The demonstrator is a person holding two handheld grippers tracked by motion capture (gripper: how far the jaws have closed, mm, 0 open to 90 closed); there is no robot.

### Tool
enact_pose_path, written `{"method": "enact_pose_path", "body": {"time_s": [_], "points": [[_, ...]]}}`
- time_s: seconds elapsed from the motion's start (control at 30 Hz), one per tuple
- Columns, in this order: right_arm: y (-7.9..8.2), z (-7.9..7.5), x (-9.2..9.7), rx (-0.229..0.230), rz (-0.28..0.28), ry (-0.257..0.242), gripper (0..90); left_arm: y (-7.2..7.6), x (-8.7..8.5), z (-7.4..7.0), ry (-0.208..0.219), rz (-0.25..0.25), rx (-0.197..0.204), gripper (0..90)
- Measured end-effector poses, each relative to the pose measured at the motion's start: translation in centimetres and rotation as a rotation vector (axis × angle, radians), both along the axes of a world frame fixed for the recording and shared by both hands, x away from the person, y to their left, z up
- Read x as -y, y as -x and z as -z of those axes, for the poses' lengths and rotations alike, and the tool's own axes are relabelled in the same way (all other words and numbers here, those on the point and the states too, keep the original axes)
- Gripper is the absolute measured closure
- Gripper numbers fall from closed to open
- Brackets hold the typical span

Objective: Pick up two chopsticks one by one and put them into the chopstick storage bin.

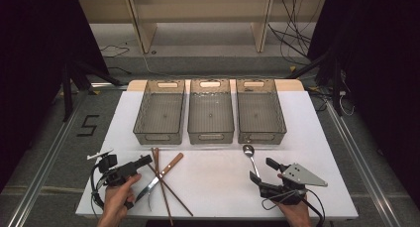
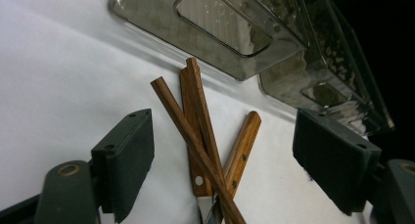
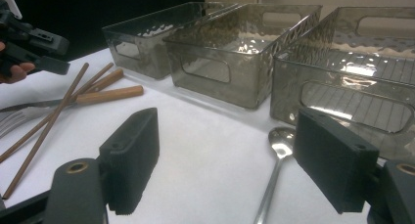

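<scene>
A pile of cutlery lies at the front left of the white table (image 1: 218,187): two brown chopsticks (image 1: 166,187), a knife with a wooden handle (image 1: 171,165) and another wooden-handled piece (image 2: 195,150). My left gripper (image 1: 143,165) is just left of the pile and points at it. Its jaws are open, with the crossed handles and a chopstick (image 2: 181,114) lying beyond and between them (image 2: 230,160), untouched. A metal spoon (image 1: 249,153) lies at the front right. My right gripper (image 1: 262,170) is open just below it, and the spoon (image 3: 280,145) lies ahead of its jaws (image 3: 225,165).
Three clear grey bins stand side by side along the back of the table: left (image 1: 159,113), middle (image 1: 210,113), right (image 1: 261,113). All three look empty. Bare table lies between the cutlery pile and the spoon. The table's front edge is close to both hands.
</scene>
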State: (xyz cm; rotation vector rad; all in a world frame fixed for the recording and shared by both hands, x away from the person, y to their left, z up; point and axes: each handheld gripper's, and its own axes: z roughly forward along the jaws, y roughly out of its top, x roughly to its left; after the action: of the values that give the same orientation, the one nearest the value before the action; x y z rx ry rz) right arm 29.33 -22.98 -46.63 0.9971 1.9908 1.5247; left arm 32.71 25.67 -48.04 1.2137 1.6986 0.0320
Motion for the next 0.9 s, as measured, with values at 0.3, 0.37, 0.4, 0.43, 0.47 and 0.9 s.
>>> {"method": "enact_pose_path", "body": {"time_s": [0.3, 0.37, 0.4, 0.43, 0.47, 0.9], "points": [[0.1, -0.2, 0.2, 0.009, -0.003, -0.028, 26.7, -0.6, -0.1, 1.4, 0.090, -0.024, -0.055, 28.1], [0.2, -0.2, 0.1, 0.013, -0.008, -0.025, 26.7, -0.7, -0.1, 1.6, 0.107, -0.022, -0.065, 30.6], [0.2, -0.2, 0.1, 0.013, -0.008, -0.025, 26.7, -0.8, -0.1, 1.7, 0.110, -0.023, -0.065, 30.6], [0.2, -0.2, 0.0, 0.014, -0.011, -0.025, 26.7, -0.8, 0.0, 1.7, 0.112, -0.023, -0.065, 33.7], [0.2, -0.2, 0.0, 0.014, -0.011, -0.025, 26.7, -0.8, 0.0, 1.8, 0.119, -0.024, -0.066, 33.7], [0.3, -0.3, 0.0, 0.024, -0.016, -0.029, 27.2, -1.2, 0.5, 2.6, 0.170, -0.029, -0.104, 48.5]]}}
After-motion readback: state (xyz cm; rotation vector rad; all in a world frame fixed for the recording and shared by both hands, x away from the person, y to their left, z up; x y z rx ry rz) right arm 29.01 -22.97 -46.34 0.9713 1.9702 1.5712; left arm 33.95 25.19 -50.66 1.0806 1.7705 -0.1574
